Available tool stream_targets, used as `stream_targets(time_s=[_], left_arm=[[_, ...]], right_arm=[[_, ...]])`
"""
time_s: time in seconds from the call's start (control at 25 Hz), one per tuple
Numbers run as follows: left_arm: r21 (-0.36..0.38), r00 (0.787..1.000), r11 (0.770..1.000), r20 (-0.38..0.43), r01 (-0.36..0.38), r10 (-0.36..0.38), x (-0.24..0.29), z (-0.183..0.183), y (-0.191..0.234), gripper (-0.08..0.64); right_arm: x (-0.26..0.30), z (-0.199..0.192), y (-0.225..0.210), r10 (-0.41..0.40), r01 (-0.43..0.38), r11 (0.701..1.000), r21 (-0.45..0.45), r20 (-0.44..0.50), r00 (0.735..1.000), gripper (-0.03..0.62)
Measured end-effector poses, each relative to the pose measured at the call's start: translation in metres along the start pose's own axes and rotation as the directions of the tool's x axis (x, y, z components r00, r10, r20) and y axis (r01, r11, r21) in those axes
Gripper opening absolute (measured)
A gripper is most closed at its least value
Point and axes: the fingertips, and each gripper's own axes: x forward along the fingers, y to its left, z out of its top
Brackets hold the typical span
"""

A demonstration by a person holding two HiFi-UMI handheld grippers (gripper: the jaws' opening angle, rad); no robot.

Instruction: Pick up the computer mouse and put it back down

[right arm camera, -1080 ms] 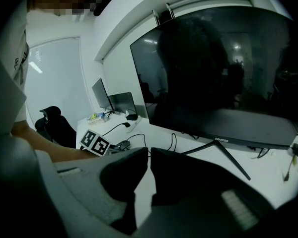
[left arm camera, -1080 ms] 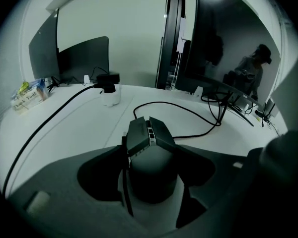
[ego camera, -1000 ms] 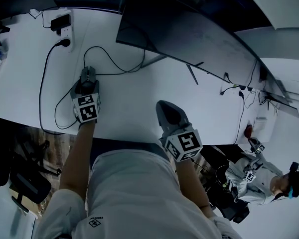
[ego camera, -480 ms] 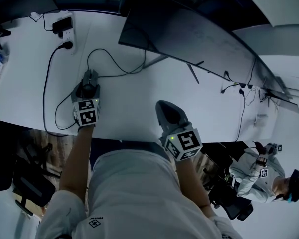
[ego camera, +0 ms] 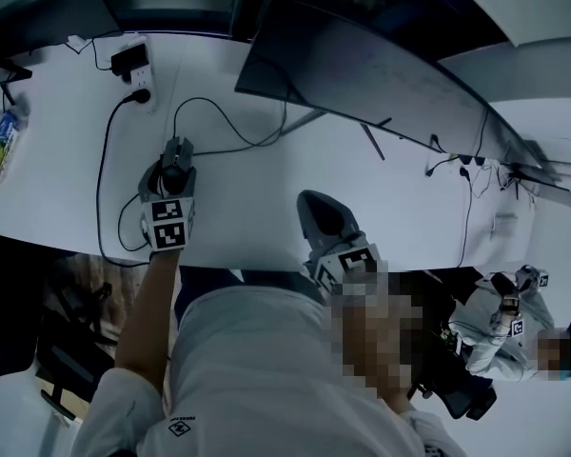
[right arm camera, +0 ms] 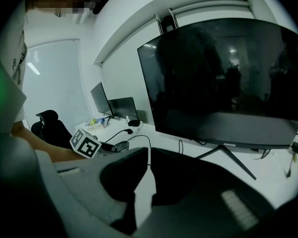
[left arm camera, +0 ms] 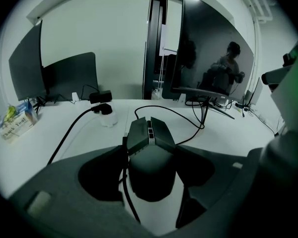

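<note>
White counter (ego camera: 247,193) below; my left claw (left arm camera: 151,155) is clamped wide on the mouse (left arm camera: 150,142), which looks lifted just clear. Setting it back down remains. My right claw (right arm camera: 148,152) hangs closed, empty.

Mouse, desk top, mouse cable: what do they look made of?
Dark angular computer mouse: looks like moulded plastic, matt; faceted panels with visible seams, no glare. White desk top: smooth laminate or painted board, probably; even, faint sheen. Thin black mouse cable: rubbery or plastic sheath, judging by its loose curves.
</note>
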Motion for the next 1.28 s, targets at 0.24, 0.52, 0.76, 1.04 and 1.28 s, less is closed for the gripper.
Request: stream_targets(time_s=[0.24,0.52,0.76,1.04,1.28], left_arm=[[0.044,1.0,0.999,0.024,0.019,-0.02,-0.025,0.022,0.008,0.322],[0.072,0.997,0.997,0.066,0.042,-0.047,-0.064,0.045,0.017,0.322],[0.081,0.99,0.996,0.128,0.042,-0.052,-0.106,0.075,0.025,0.322],[0.086,0.982,0.996,0.187,0.026,-0.041,-0.153,0.096,0.033,0.322],[0.085,0.975,0.996,0.22,0.004,-0.022,-0.184,0.105,0.038,0.322]], right_arm=[[0.006,0.01,0.015,0.002,-0.002,1.0,0.005,0.03,1.0,0.018],[0.013,0.02,0.034,0.016,-0.017,1.0,0.012,0.064,0.998,0.018],[0.018,0.028,0.051,0.041,-0.042,0.999,0.007,0.085,0.996,0.018],[0.021,0.038,0.067,0.077,-0.077,0.997,-0.009,0.115,0.99,0.018],[0.023,0.042,0.077,0.104,-0.102,0.995,-0.024,0.123,0.987,0.018]])
